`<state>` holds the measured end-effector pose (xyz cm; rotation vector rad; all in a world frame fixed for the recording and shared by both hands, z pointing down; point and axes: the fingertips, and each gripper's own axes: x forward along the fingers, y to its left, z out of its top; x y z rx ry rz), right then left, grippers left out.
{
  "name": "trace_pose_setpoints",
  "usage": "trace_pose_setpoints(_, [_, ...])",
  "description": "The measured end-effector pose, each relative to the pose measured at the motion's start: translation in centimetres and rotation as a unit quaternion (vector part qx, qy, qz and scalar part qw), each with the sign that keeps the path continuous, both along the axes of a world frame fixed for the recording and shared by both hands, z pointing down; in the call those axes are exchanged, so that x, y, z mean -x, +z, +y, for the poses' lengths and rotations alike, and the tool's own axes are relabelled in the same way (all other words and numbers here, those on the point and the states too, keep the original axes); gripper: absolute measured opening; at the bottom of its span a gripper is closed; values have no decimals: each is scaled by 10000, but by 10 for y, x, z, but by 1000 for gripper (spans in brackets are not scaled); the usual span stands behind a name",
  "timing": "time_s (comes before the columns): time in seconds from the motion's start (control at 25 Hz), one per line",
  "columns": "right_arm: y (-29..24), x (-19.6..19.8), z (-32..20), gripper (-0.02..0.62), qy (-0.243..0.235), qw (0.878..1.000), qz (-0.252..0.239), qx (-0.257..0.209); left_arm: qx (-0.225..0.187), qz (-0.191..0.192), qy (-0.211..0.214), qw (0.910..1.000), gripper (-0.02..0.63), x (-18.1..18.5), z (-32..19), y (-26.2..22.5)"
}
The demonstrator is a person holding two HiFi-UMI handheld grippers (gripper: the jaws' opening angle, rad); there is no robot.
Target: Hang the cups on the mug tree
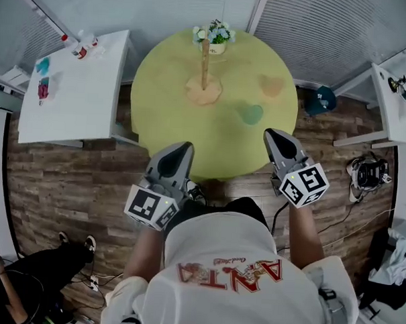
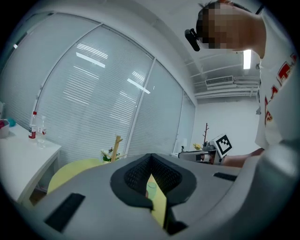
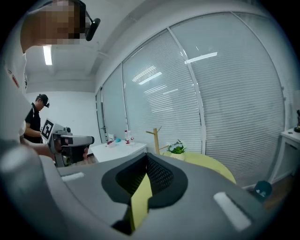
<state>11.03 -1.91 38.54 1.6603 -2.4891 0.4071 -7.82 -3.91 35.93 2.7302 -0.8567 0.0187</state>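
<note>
A wooden mug tree [image 1: 204, 63] stands bare at the back middle of the round yellow-green table [image 1: 165, 116]; it also shows in the left gripper view [image 2: 116, 146] and the right gripper view [image 3: 154, 139]. A green cup [image 1: 251, 114] and an orange cup [image 1: 272, 86] sit on the table to its right. The green cup [image 2: 151, 188] shows through the slit between my left jaws. My left gripper [image 1: 183, 149] [image 2: 151, 161] and right gripper [image 1: 271, 135] [image 3: 146, 161] hover at the table's near edge, both shut and holding nothing.
A small flower pot [image 1: 214, 36] stands behind the mug tree. A white table [image 1: 72, 92] with bottles [image 1: 79, 44] is at the left, a white desk [image 1: 393, 106] at the right. A teal object [image 1: 322, 100] and cables [image 1: 367, 173] lie on the wooden floor. Another person [image 1: 23, 278] sits at lower left.
</note>
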Motion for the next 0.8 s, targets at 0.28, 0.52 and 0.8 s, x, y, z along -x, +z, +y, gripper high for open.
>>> trace_pose_setpoints(0.28, [25,-5,-26,5,335,9984,160,433,177,54,274,9995,9,0,-29,14])
trace_pose_setpoints(0.52, [71,-30,-50,160,195,9924,619,1046,274,-30,162,9995,9,-18,-38,21])
trace_pose_setpoints(0.8, [155,-55,-77,274,-185,9684,1528,1965,491,-160,-20,9987,9,-43,-38,34])
